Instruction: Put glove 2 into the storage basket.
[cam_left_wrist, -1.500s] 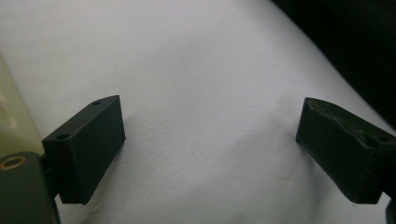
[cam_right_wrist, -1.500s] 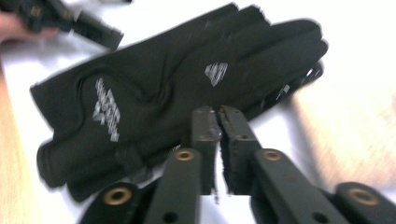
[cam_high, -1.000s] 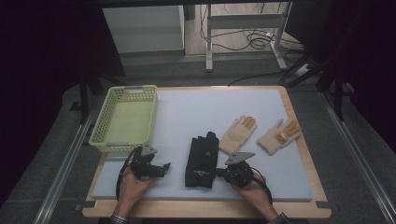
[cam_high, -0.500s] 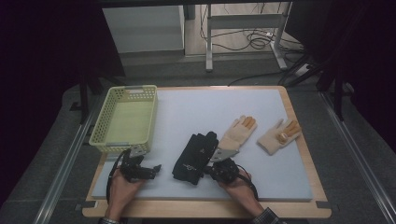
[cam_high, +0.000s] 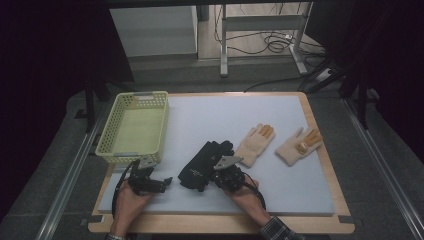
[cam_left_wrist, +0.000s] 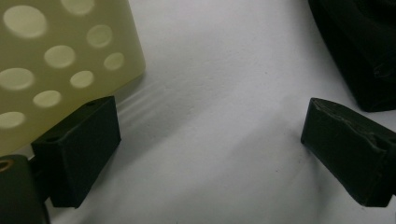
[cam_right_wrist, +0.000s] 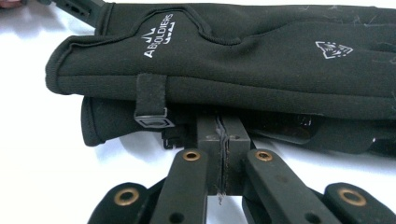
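The pair of black fabric gloves (cam_high: 204, 164), stacked one on the other, lies near the front middle of the pale grey foam mat (cam_high: 210, 115), its cuff end towards the person. The right gripper (cam_high: 218, 175) presses against the pair's edge; in the right gripper view its jaws stand flat together with no gap, tips tucked under the upper glove (cam_right_wrist: 243, 60), and whether any fabric is pinched between them I cannot tell. This looks like a nudge or drag to bring the pair towards the pale yellow perforated plastic basket (cam_high: 116, 122) at the left. The left gripper (cam_high: 161, 183) rests on the mat with jaws spread wide and nothing between them, just beside the basket's near corner (cam_left_wrist: 56, 60), probably waiting to take the gloves over.

Between gloves and basket the mat is bare, so the way left is open. The basket wall is the one edge to lift over. The two cream knitted gloves (cam_high: 277, 144) lie to the right, close to the black pair's fingertips, so any swing that way could catch them
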